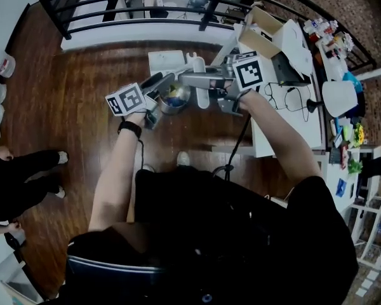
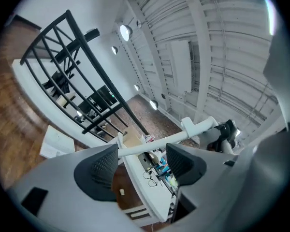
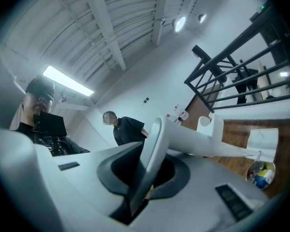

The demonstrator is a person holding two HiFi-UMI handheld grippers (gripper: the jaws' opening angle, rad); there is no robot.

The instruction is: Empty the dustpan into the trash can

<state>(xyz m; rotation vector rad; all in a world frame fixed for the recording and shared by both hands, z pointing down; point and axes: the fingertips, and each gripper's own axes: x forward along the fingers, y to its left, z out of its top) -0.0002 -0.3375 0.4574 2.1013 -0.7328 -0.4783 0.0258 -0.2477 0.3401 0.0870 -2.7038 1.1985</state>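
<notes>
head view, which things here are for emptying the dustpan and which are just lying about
For the job: dustpan, held in the right gripper; trash can; left gripper, open.
Lying about: cardboard box and glasses on the table; white sheet on the floor.

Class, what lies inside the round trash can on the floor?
In the trash can lie blue and yellow bits; what they are is too small to tell. They cover its bottom, so that cannot be seen.

The head view looks steeply down. Each gripper view sits close behind its jaws, facing level. All share the railing (image 1: 48,11) (image 2: 94,54) (image 3: 232,52).
</notes>
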